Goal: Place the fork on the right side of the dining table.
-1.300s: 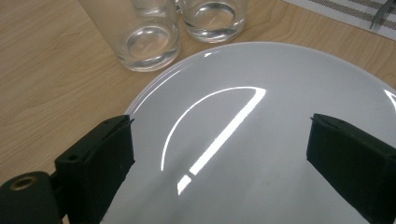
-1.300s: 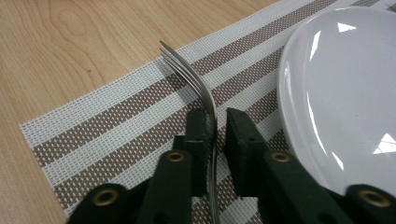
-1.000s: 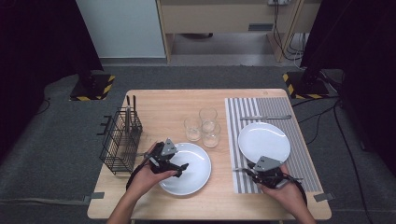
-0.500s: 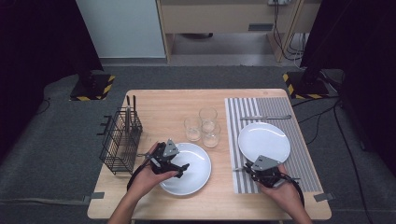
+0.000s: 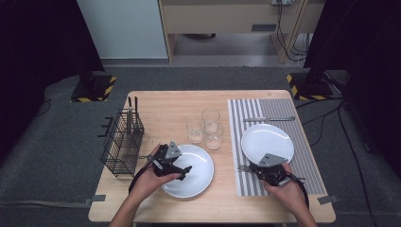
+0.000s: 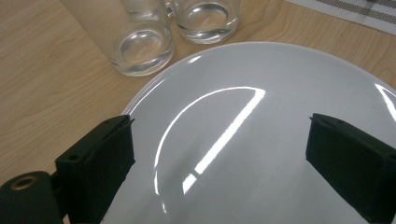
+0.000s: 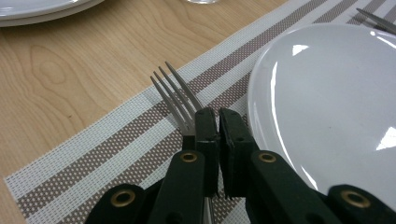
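My right gripper [image 5: 254,169] [image 7: 218,117] is low over the striped placemat [image 5: 309,163], just left of a white plate [image 5: 267,141] [image 7: 327,93]. Its jaws have just been closing and now stand together, shut on a metal fork [image 5: 244,168] [image 7: 175,93]. The fork's neck runs in at the left jaw and its tines stick out ahead. My left gripper [image 5: 183,170] [image 6: 219,154] hovers open over the left side of a second white plate [image 5: 196,177] [image 6: 243,107] on the bare wood, with nothing between its pads [image 6: 109,154].
Three empty glasses [image 5: 204,128] [image 6: 142,46] stand just behind the left plate. A black wire basket [image 5: 120,142] holding utensils stands at the table's left edge. A knife [image 5: 269,119] lies on the placemat behind the right plate.
The right gripper's jaws have drawn together on the fork beside the right plate. The left hand and its gripper have stayed over the left plate.
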Demonstrator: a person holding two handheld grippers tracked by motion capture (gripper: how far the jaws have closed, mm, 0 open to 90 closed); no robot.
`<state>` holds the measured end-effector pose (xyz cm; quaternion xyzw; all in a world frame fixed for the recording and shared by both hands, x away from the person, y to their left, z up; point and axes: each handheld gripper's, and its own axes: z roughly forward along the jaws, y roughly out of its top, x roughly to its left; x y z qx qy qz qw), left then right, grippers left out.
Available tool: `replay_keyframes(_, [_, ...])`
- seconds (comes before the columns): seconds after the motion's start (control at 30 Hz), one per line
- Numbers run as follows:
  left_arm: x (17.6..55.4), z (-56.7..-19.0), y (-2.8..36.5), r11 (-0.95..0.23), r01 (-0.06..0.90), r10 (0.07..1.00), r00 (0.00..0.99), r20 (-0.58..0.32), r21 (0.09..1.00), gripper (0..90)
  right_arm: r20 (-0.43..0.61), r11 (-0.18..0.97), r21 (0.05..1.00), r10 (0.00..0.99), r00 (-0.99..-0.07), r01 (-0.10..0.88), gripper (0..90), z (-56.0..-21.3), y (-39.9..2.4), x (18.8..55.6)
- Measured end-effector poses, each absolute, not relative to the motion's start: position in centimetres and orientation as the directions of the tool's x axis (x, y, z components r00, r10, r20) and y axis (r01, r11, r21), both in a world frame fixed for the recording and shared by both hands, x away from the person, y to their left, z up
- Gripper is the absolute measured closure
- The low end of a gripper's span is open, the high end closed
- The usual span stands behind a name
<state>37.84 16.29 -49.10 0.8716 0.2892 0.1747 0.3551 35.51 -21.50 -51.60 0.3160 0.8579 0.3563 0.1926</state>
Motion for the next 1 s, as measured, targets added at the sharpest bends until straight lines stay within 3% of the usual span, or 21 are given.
replay_keyframes(0.27, [37.9, -49.2, 16.3, -0.580, 0.384, 0.629, 0.771, 0.097, 0.718, 7.0, -0.033, 0.497, 0.740, 0.700, -0.714, 0.453, 86.7, -51.8, -22.1, 36.1])
replay_keyframes(0.63, [37.8, -49.2, 16.2, -0.591, 0.378, 0.622, 0.776, 0.104, 0.713, 7.0, -0.050, 0.510, 0.734, 0.699, -0.714, 0.449, 84.0, -51.7, -22.0, 36.1])
replay_keyframes(1.0, [37.9, -49.0, 16.5, -0.585, 0.378, 0.628, 0.771, 0.106, 0.718, 7.0, -0.080, 0.552, 0.728, 0.658, -0.749, 0.407, 63.8, -50.1, -20.0, 36.1])
